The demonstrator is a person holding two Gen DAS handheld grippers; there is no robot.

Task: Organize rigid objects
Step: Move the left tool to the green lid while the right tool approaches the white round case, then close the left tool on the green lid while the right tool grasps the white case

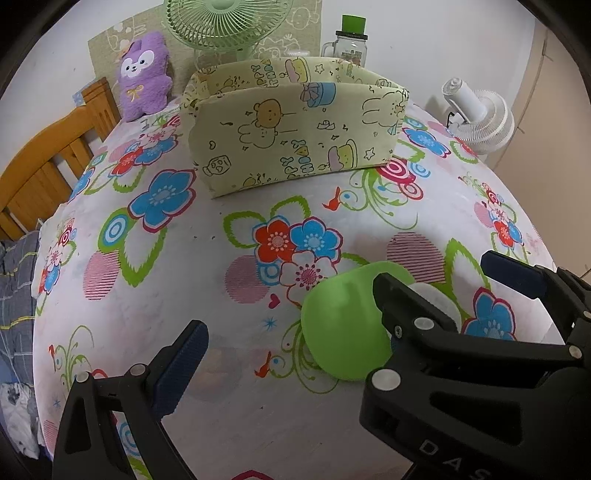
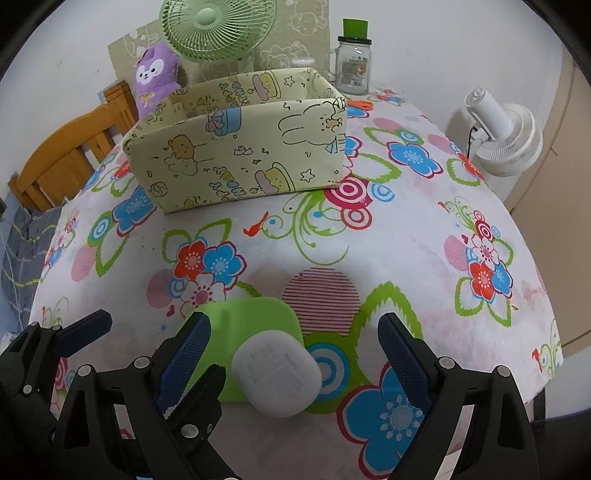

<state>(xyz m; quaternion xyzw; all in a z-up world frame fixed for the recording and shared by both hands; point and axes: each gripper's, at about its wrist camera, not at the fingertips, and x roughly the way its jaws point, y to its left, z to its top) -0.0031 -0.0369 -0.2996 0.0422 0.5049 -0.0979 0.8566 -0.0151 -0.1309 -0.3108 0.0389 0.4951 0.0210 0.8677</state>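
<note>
The letters "DAS" are seen on the left gripper [image 1: 291, 354]; its jaws are spread wide, unloaded. The right gripper [image 2: 295, 354] is likewise held wide around the white case [image 2: 277, 373] and green pad [image 2: 255, 317]; the case's faint print cannot be read.

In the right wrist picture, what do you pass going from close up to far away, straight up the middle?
White case → green case → fabric box → green fan.
</note>
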